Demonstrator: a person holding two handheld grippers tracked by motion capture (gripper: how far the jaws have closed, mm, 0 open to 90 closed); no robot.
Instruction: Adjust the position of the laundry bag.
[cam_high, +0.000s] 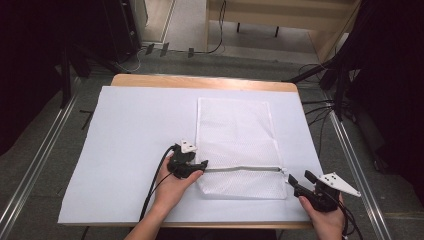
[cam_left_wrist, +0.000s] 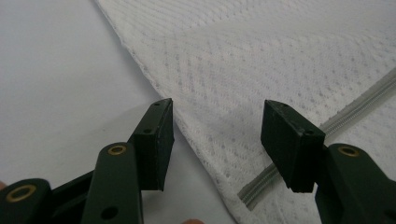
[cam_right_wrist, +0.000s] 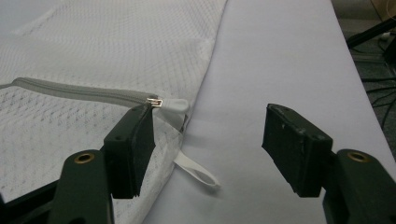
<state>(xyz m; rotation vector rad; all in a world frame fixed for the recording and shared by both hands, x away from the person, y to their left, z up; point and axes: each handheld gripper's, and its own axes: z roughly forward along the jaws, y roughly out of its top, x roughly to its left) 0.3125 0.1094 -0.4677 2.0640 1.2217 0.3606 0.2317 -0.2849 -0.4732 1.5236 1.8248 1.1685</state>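
A white mesh bag (cam_high: 235, 145) lies flat on the white sheet, its grey zipper (cam_high: 242, 168) running across near the front end. My left gripper (cam_high: 202, 164) is open at the bag's left edge, where the zipper (cam_left_wrist: 261, 184) ends between the spread jaws, close to the right one. My right gripper (cam_high: 291, 180) is open at the bag's right edge. Its left jaw stands by the metal zipper pull (cam_right_wrist: 155, 101), and a small white loop tab (cam_right_wrist: 198, 171) lies between the jaws. Nothing is gripped.
The white sheet (cam_high: 130, 140) covers most of the wooden table (cam_high: 200, 81). Grey floor, metal rails and cables lie around the table, with dark stands at left and right. Cables trail from both grippers toward the front edge.
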